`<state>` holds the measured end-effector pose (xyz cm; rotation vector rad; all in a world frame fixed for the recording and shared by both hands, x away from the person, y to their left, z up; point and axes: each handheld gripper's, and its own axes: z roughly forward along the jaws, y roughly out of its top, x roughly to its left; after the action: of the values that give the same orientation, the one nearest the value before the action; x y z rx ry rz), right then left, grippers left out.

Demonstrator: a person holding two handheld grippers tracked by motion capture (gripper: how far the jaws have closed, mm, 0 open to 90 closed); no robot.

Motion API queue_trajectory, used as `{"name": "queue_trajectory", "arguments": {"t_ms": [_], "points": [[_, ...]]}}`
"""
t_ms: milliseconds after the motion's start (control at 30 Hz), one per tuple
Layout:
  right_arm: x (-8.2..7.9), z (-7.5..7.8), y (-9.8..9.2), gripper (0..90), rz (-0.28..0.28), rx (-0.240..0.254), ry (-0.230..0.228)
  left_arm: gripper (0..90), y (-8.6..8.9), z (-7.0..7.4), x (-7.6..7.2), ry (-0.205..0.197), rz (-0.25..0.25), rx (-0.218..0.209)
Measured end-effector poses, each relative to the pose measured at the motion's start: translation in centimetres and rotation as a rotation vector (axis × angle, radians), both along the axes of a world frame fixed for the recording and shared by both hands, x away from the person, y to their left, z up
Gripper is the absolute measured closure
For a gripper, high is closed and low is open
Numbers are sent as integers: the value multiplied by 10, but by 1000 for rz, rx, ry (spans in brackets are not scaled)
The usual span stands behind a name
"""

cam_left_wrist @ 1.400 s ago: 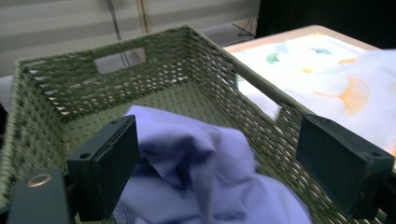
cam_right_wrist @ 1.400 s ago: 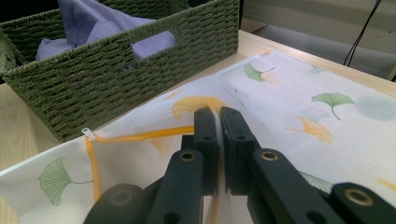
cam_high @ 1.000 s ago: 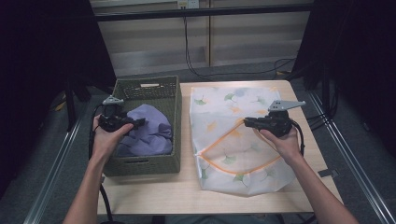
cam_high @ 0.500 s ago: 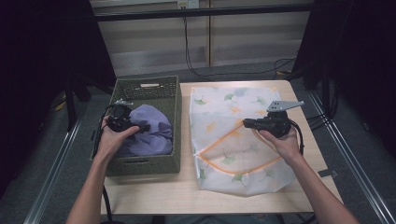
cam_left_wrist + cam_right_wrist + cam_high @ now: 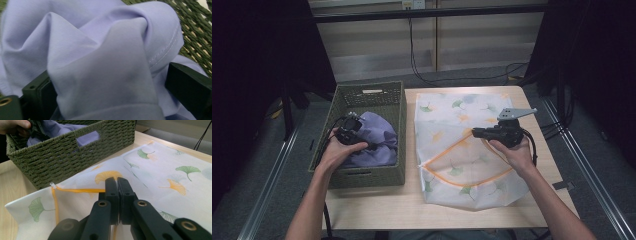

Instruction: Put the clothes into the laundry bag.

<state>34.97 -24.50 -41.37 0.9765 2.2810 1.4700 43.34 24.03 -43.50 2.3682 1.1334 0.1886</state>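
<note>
A green woven basket [image 5: 367, 90] on the left of the table holds a crumpled lavender cloth [image 5: 379, 137]. My left gripper [image 5: 366, 145] is down inside the basket, tips in the cloth. In the left gripper view a thick fold of the lavender cloth [image 5: 100, 50] bulges between its jaws, which have just been opening and stand wide apart. My left gripper [image 5: 110, 82] is open. A white mesh laundry bag [image 5: 462, 110] printed with ginkgo leaves lies to the right. My right gripper [image 5: 116, 180] is shut on the bag's orange zipper edge [image 5: 75, 190], holding the flap up.
The basket's wall [image 5: 62, 157] stands right beside the laundry bag [image 5: 175, 170], with the person's left hand [image 5: 15, 125] over its far rim. Bare wooden table [image 5: 377, 210] runs along the front edge. Black cables [image 5: 422, 70] lie on the floor behind the table.
My left gripper has sunk from above the basket's rim down into the lavender cloth. The right gripper and the laundry bag have not moved.
</note>
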Motion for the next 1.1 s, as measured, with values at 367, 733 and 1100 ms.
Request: {"name": "queue_trajectory", "arguments": {"t_ms": [367, 733, 1100], "points": [[-1, 1, 1, 881, 4, -5, -6, 16, -8, -10, 0, 30, -30, 74], [-1, 1, 2, 881, 15, -1, 0, 30, -2, -13, 4, 8, 50, 169], [-1, -1, 4, 881, 21, -6, 4, 63, 4, -12, 7, -7, 102, 195]]}}
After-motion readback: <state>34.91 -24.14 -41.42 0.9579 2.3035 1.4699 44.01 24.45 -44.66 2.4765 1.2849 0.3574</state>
